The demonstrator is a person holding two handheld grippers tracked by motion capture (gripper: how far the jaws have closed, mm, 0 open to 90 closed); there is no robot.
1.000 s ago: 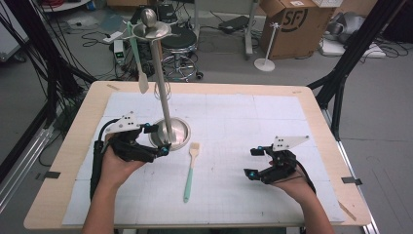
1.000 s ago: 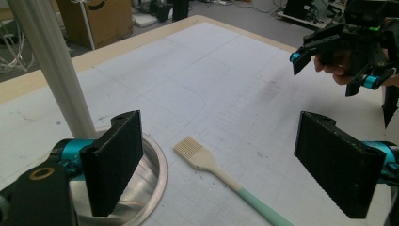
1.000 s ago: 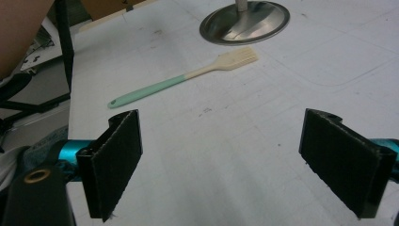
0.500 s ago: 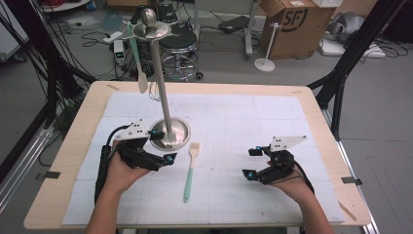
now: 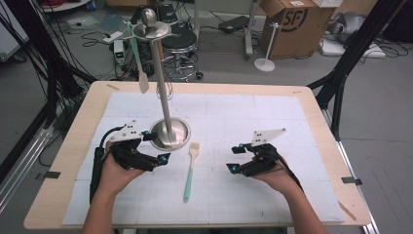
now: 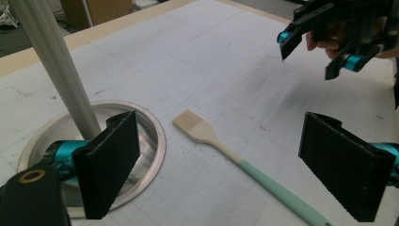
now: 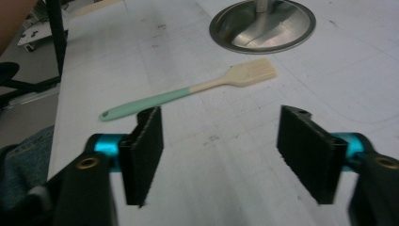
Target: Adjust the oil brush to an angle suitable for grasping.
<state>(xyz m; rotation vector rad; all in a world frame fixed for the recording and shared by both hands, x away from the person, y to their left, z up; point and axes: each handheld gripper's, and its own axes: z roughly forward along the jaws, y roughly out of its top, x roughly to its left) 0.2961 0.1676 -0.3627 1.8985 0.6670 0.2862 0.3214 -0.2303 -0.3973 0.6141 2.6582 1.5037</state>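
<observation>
Since the earlier frame, left gripper (image 5: pixel 152 148) has drawn back from the stand base (image 5: pixel 170 134) toward the lower left of the high view; right gripper (image 5: pixel 235 158) holds its place. Left gripper sits left of centre, jaws spread and empty, with the brush (image 5: pixel 190 169) just to its right, apart from both jaws. Brush lies flat on the white mat (image 5: pixel 292 126) at lower centre, between the two grippers, long axis near vertical in frame, cream bristles toward the stand base, mint handle toward the bottom edge. Right gripper, right of centre, is likewise released, holding nothing.
</observation>
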